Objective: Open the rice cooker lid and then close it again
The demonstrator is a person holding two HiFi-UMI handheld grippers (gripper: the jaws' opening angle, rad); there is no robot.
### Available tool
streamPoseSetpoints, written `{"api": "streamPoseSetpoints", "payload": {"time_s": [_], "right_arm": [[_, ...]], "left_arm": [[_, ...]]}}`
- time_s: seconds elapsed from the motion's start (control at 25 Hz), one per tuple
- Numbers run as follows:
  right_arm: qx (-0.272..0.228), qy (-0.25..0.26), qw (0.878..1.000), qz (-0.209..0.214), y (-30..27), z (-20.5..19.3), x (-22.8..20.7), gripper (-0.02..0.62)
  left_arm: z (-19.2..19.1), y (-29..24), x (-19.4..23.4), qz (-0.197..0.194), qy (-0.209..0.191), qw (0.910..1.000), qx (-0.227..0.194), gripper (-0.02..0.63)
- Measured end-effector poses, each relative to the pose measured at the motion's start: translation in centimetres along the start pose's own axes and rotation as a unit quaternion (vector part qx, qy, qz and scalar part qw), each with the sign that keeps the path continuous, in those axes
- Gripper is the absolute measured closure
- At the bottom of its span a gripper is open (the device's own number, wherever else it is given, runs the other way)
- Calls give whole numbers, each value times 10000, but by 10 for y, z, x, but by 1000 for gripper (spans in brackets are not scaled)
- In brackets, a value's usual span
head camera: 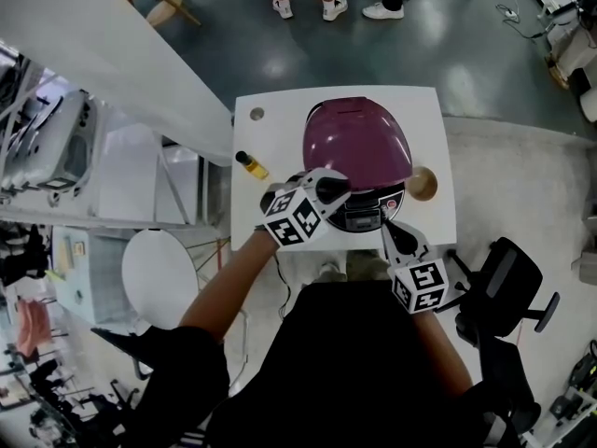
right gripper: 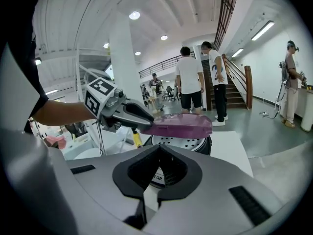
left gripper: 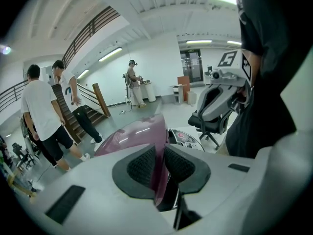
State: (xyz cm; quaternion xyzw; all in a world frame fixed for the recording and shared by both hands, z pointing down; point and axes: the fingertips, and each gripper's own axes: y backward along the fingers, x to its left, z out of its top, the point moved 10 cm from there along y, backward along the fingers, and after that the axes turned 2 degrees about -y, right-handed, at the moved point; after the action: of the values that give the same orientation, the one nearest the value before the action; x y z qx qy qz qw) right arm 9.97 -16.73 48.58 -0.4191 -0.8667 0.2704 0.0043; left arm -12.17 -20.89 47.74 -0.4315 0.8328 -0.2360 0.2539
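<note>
Rice cooker, dark-bodied and round, is seen on a white square table, slightly toward 3 o'clock of the tabletop's middle. Its maroon domed lid is partly raised: in the right gripper view the lid is tilted up at its front, and a silver perforated inner plate is exposed beneath it.

The lid's front rim is clamped by the left gripper, at about 7 o'clock of the dome in the head view. In the left gripper view the black ribbed pads of the left gripper are pressed on either side of the maroon edge, with the cooker's grey control panel just beyond, toward 1 o'clock.

The right gripper is held at about 5 o'clock of the cooker, just beside its front and apart from the lid. Its jaws are brought together with nothing between them.

A small yellow bottle is laid on the table at 9 o'clock of the cooker, a grey disc at 10 o'clock, and a brown round object at 3 o'clock, just beside the cooker. A black office chair is seen off the table at 4 o'clock.
</note>
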Motion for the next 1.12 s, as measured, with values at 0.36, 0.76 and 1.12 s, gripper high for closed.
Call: {"api": "streamPoseSetpoints", "payload": {"time_s": [0.36, 0.76, 1.12], "right_arm": [[23, 5, 10000, 25, 1, -1, -2, 595], [8, -138, 9999, 11, 5, -7, -11, 595], [58, -212, 9998, -2, 9, -12, -20, 595]], "left_arm": [[-9, -8, -5, -171, 198, 9996, 61, 548], [-14, -15, -7, -392, 299, 9986, 198, 548], [-30, -27, -12, -604, 500, 9966, 251, 552]]}}
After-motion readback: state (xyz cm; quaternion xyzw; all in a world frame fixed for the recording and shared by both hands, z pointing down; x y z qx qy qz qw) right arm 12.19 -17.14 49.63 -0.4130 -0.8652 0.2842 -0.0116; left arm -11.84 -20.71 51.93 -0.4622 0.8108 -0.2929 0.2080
